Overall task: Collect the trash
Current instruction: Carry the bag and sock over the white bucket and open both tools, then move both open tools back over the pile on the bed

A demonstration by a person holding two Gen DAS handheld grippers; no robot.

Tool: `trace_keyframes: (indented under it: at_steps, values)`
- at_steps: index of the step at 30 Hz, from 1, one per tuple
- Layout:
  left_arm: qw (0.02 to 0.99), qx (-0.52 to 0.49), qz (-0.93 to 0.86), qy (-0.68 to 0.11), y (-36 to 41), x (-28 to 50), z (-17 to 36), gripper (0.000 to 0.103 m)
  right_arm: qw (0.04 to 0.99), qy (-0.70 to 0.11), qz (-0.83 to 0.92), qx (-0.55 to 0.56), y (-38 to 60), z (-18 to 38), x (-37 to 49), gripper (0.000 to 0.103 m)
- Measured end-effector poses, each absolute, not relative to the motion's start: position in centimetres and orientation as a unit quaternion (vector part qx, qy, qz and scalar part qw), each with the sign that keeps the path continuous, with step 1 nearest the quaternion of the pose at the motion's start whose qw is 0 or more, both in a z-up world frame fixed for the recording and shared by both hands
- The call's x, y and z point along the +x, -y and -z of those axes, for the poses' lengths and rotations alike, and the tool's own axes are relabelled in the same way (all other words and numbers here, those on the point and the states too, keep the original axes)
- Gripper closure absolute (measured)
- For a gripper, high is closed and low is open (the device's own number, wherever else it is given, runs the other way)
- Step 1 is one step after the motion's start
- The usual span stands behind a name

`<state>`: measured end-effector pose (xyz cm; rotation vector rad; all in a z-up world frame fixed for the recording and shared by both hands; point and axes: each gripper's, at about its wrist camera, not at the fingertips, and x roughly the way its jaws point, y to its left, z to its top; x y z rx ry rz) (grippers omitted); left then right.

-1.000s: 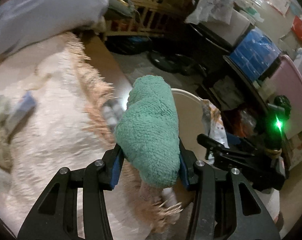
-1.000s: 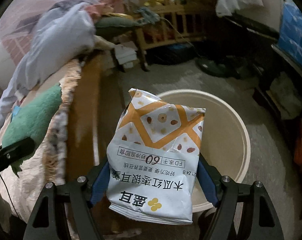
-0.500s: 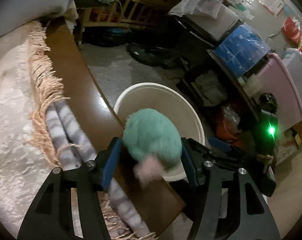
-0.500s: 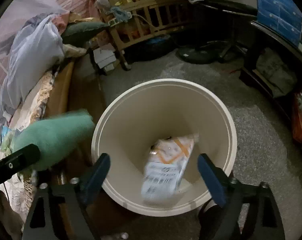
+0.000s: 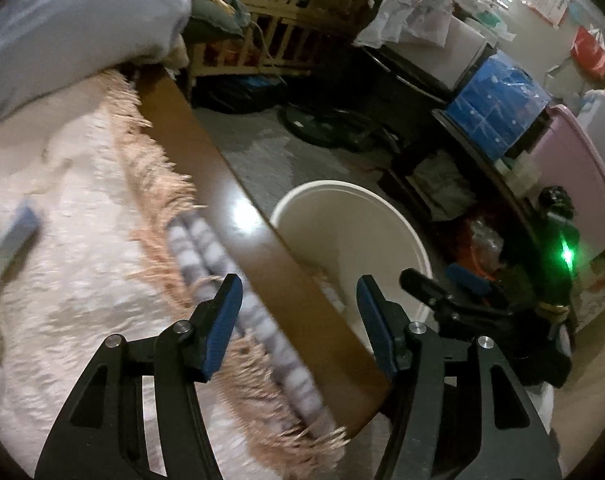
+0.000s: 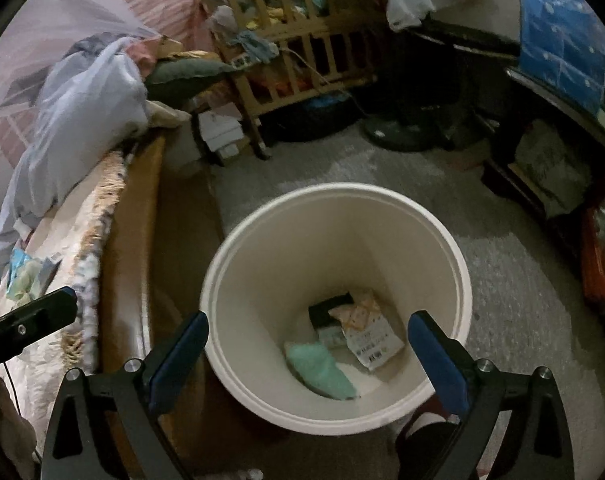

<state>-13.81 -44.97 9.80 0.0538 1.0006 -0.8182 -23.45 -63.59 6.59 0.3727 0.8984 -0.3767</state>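
Observation:
A cream round bin (image 6: 458, 264) stands on the floor beside the bed; it also shows in the left wrist view (image 5: 406, 224). Inside lie a green fuzzy sock (image 6: 320, 372), a white and orange snack bag (image 6: 368, 332) and a dark item (image 6: 328, 310). My right gripper (image 6: 308, 356) is open and empty above the bin's near rim. My left gripper (image 5: 300, 320) is open and empty over the bed's brown wooden edge (image 5: 238, 208), left of the bin. Its finger (image 6: 34, 318) shows in the right wrist view.
The bed carries a cream fringed blanket (image 5: 62, 216), a grey striped cloth (image 5: 230, 280), a pale blue duvet (image 5: 62, 20) and small wrappers (image 6: 26, 276). A wooden crib (image 6: 302, 48), a fan base (image 6: 398, 132), blue boxes (image 5: 498, 112) and a pink tub (image 5: 574, 168) crowd the floor.
Both grippers opened. The snack bag fell from my right gripper into the bin, then the green sock dropped from my left gripper into it. My left gripper swung back toward the bed.

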Motion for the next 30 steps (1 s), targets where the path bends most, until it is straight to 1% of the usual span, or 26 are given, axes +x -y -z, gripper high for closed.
trace_keyframes:
  at_steps: [11,23,30]
  values:
    - [0.838,0.036,0.327,-0.435,39.3,-14.9,-11.1,0.045,0.902,-0.384,0.149,0.132,58.0,-10.2,-22.8,0.004]
    - [0.885,0.039,0.249,-0.393,31.3,-15.1,-13.1,0.045,0.911,-0.39,0.09,0.101,50.1,-11.6,-19.5,0.004]
    - [0.898,0.03,0.214,-0.384,27.1,-14.5,-13.6,0.045,0.913,-0.394,0.055,0.088,46.0,-11.9,-17.9,0.004]
